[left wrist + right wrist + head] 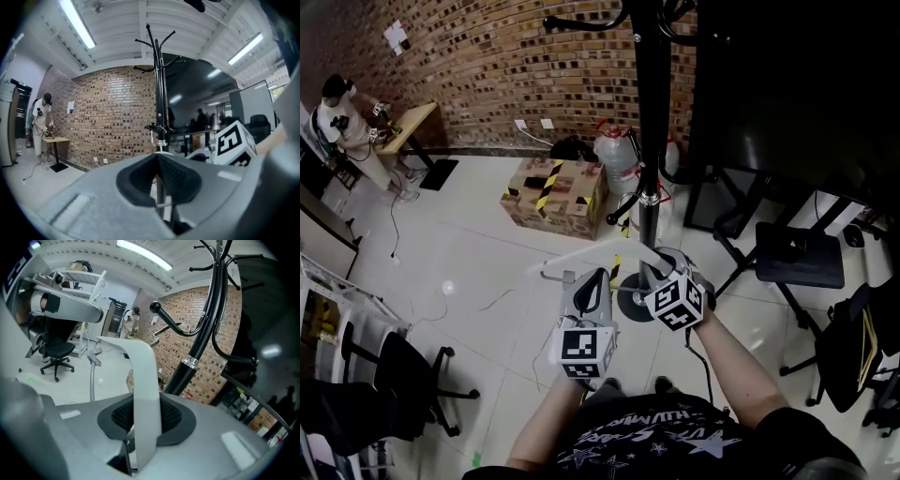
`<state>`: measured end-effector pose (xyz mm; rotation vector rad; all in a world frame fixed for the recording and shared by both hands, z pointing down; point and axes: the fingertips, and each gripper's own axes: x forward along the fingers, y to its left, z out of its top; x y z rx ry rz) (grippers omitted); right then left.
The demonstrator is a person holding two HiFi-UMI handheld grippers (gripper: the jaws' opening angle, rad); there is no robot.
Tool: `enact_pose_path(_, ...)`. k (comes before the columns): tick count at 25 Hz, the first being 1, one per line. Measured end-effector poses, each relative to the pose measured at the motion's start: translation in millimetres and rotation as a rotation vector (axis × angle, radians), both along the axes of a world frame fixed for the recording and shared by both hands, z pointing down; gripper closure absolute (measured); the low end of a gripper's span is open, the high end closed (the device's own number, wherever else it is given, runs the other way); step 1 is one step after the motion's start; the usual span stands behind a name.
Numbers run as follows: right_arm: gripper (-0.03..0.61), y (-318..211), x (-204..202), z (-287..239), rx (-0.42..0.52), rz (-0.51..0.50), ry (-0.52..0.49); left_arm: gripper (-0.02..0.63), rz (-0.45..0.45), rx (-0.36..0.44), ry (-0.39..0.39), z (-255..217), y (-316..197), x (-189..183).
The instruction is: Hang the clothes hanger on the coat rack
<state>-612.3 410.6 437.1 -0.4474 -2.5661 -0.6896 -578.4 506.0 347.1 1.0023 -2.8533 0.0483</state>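
The black coat rack (pixel 653 112) rises straight ahead of me, with its round base (pixel 630 302) on the floor; its hooks (pixel 154 44) spread out high above. A white plastic clothes hanger (pixel 598 251) is held level in front of the pole. My right gripper (pixel 654 272) is shut on it, and the white hanger arm (pixel 144 394) runs up between the dark pads. My left gripper (pixel 596 279) sits just below the hanger's left half. Its pads meet at the tips, and I see nothing gripped there. Through the slit behind them shows a strip of the pole (pixel 161 197).
A taped cardboard box (pixel 553 192) and water jugs (pixel 617 155) stand by the brick wall behind the rack. Black chairs (pixel 797 255) stand at the right, an office chair (pixel 403 375) at the lower left. A person (pixel 342 117) works at a small table far left.
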Motion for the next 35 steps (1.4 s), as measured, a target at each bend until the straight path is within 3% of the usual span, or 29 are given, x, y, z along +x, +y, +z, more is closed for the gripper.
enact_pose_path(8,0.483,-5.3,-0.9,13.0,0.009,0.041,-0.010,0.609,0.054,-0.003,0.021,4.8,-2.0,-6.5)
enact_pose_path(16,0.480,0.6,-3.2,19.7,-0.026,-0.015,-0.001,0.609,0.112,-0.004,0.013,4.9,-14.3,-2.1)
enact_pose_path(24,0.428,-2.5,-14.7,22.8,-0.149,0.048,0.042,0.609,0.113,0.007,0.009,0.5,-8.3,-2.8)
enact_pose_path(28,0.423,-2.9,-12.2,22.6,-0.135,0.045,0.046,0.609,0.111,0.013,0.010,-0.7,-4.9,-1.2)
enact_pose_path(35,0.400,-5.0,2.2,9.2,-0.201,0.076,-0.006,0.609,0.128,0.025,0.004,-4.1,-7.6,2.5)
